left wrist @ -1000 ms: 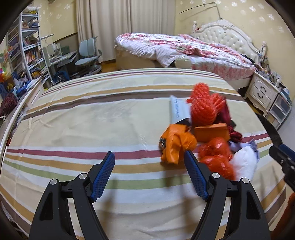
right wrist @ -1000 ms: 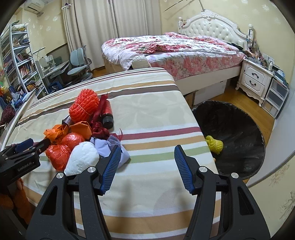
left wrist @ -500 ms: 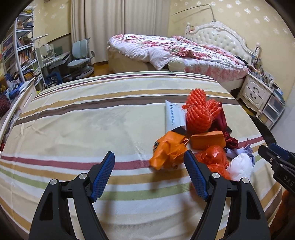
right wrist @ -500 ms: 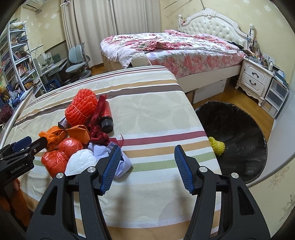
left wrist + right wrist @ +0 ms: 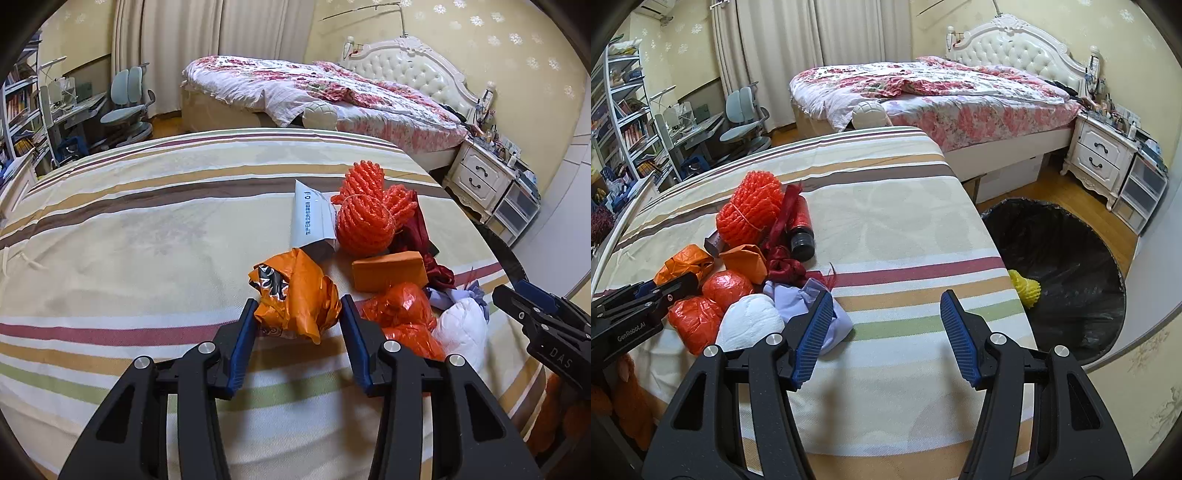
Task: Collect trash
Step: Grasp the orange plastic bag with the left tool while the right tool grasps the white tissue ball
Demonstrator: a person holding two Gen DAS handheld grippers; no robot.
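A pile of trash lies on the striped bedspread (image 5: 129, 240). My left gripper (image 5: 298, 314) has closed in around a crumpled orange plastic bag (image 5: 295, 295), with both pads against its sides. Beside it lie an orange box (image 5: 388, 271), red crumpled bags (image 5: 402, 314), an orange foam net (image 5: 364, 218), a white packet (image 5: 312, 218) and a white wad (image 5: 461, 328). My right gripper (image 5: 886, 325) is open and empty above the bedspread (image 5: 905, 229), right of a lilac wad (image 5: 798, 299). A black-lined trash bin (image 5: 1067, 266) stands on the floor and holds a yellow net (image 5: 1027, 291).
A dark red bottle (image 5: 799, 225) and dark red ribbon (image 5: 783, 258) lie in the pile. A floral bed (image 5: 942, 92), a white nightstand (image 5: 1104, 155), a desk with chairs (image 5: 738, 118) and bookshelves (image 5: 624, 110) ring the room.
My left gripper moved forward to the orange bag and its jaws narrowed around it. My right gripper drifted slightly and stayed open.
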